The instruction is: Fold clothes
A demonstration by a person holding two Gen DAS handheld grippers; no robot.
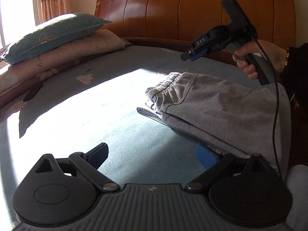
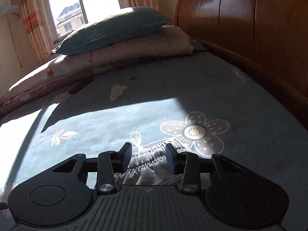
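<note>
Folding is close to done by my read: the grey sweatpants (image 1: 221, 105) sit as a stacked bundle on the blue flowered bedsheet (image 1: 115, 130), elastic waistband (image 1: 165, 84) on top, facing the wooden headboard (image 1: 192, 11). To do this step well I'd bring both tongs down w/ care, flatten the top layer so edges line up w/ the layer under it, and avoid snagging the waistband when pulling away. Bundle looks a bit puffed on the near side, so a light press there would help, imo.

Left gripper (image 1: 154, 154): jaws stand wide apart, nothing between them. Its right blue pad sits just beside, maybe under, the near hem of the pants; can't tell if it touches.

Right gripper (image 2: 148, 156): jaws partly open, a mid gap. Right wrist view shows the waistband (image 2: 146, 157) in line w/ the gap, but the left wrist view shows that tool (image 1: 190, 54) up in the air above the pants, held in a hand (image 1: 258, 57), so it grips nothing. Pillows (image 1: 57, 38) are well apart, no obstacle.
</note>
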